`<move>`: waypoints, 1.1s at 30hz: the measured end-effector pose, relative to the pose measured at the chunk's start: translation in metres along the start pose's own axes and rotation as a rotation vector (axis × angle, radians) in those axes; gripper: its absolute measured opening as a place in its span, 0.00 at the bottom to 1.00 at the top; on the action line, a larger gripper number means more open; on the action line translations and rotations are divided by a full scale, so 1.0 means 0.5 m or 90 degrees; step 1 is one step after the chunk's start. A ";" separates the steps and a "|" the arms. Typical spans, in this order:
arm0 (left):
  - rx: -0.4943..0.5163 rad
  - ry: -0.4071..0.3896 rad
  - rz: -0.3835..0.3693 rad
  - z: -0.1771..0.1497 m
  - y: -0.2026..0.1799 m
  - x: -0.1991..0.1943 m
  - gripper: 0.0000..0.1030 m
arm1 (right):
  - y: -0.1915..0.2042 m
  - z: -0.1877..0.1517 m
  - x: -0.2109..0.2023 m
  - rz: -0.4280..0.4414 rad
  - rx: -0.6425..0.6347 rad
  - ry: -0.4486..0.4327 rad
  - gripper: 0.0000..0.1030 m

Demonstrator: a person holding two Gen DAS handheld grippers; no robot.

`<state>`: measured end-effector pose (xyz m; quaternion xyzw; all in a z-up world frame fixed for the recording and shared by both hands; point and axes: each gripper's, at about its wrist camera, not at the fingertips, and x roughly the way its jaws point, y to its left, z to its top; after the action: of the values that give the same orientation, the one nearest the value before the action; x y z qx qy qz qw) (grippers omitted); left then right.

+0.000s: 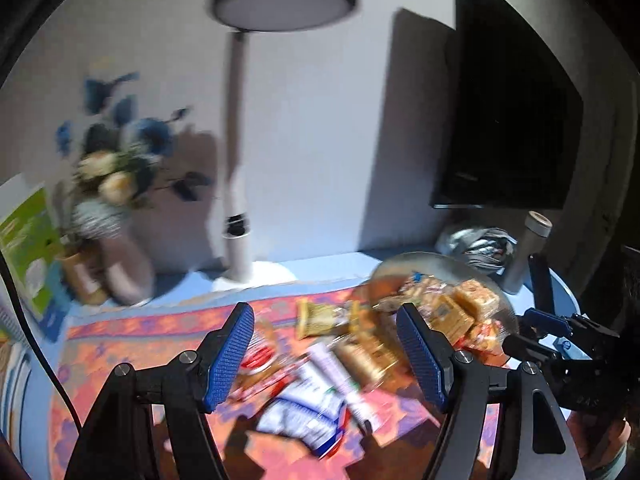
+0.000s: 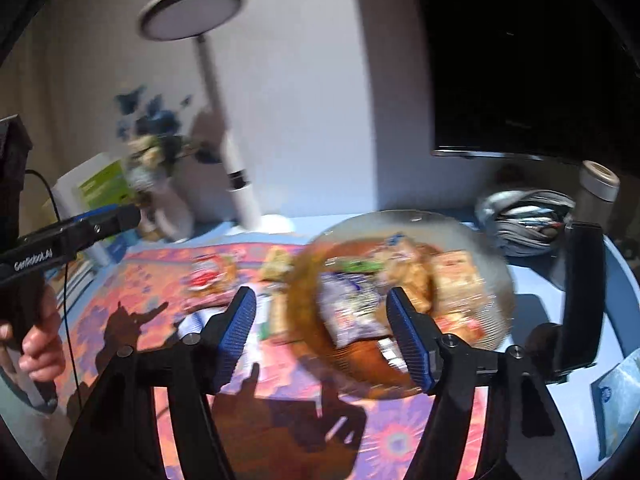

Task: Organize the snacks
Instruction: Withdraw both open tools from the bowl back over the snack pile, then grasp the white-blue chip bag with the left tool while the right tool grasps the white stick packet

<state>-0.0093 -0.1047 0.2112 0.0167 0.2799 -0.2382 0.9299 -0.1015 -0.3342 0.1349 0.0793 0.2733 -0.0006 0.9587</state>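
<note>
Left gripper [image 1: 324,356]: jaws spread, nothing between the pads; it hangs above loose packets. Right gripper [image 2: 320,340]: jaws likewise spread and empty, poised over the near rim of the glass dish [image 2: 496,264].

Directly beneath the left gripper a blue-and-white packet [image 1: 308,412] is seen lying flat on the patterned mat [image 1: 132,340], with a red-and-white packet [image 1: 260,360] just beside it and a tan wrapped bar [image 1: 316,316] a little farther off. Beyond these, the dish is already piled with wrapped snacks [image 2: 404,280].

Handling, as judged: the packets are expected to be light, soft and crinkly, with slippery film. A pinch across a sealed end or a narrow edge is judged safest; a squeeze on the middle could crush the contents. The dish is presumably rigid, heavier and breakable.

At the back, a desk lamp [image 1: 240,216], a vase of flowers [image 1: 116,184] and a dark monitor [image 1: 508,100] are noted.

Limits: both views are motion-blurred; printing is unreadable, packets in the dish cannot be counted, and overlaps cannot be settled. The dish's near rim is partly hidden by the right fingers.
</note>
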 end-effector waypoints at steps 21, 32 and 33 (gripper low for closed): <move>-0.095 0.123 0.107 -0.312 0.195 0.093 0.69 | 0.112 -0.164 0.164 0.033 -0.047 0.116 0.69; -0.138 0.129 0.070 -0.336 0.218 0.109 0.69 | 0.084 -0.188 0.211 0.047 -0.019 0.143 0.69; -0.140 0.126 0.066 -0.335 0.219 0.108 0.69 | 0.082 -0.189 0.210 0.048 -0.016 0.143 0.69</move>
<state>-0.0064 -0.0037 0.0301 -0.0476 0.3930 -0.1548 0.9052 -0.0596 -0.2747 0.0068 0.0772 0.3754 0.0479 0.9224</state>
